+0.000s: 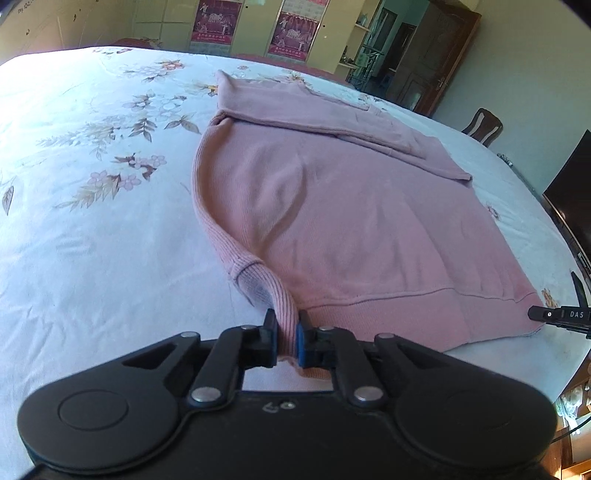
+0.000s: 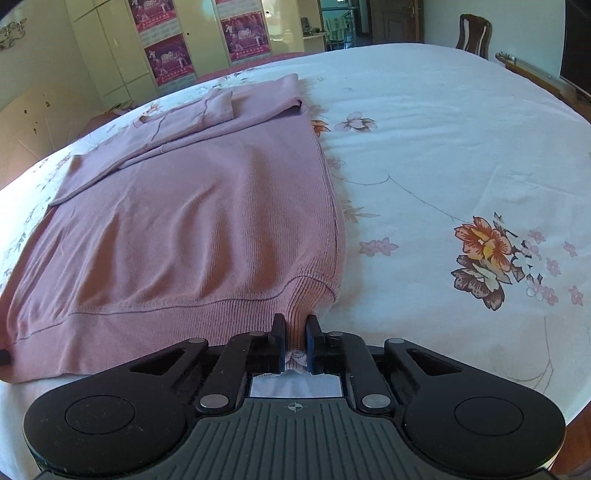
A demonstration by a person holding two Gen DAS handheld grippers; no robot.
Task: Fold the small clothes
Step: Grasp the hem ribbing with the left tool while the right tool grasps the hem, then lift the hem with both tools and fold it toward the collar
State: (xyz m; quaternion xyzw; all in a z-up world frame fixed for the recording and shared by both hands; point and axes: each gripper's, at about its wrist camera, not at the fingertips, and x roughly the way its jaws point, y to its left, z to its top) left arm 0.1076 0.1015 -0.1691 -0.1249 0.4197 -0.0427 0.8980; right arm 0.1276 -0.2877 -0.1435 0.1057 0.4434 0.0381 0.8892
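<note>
A floral bedsheet (image 1: 92, 229) covers the bed, and a pink sweatshirt (image 1: 351, 221) lies flat on it, sleeves folded across its far end toward 12 o'clock. Behind the bed stand cream wardrobe doors with red posters (image 2: 166, 59); a wooden chair (image 2: 474, 31) sits at 1 o'clock in the right wrist view. The left gripper (image 1: 286, 325) pinches the ribbed hem's left corner at 6 o'clock. The right gripper (image 2: 295, 328) pinches the hem's right corner.
</note>
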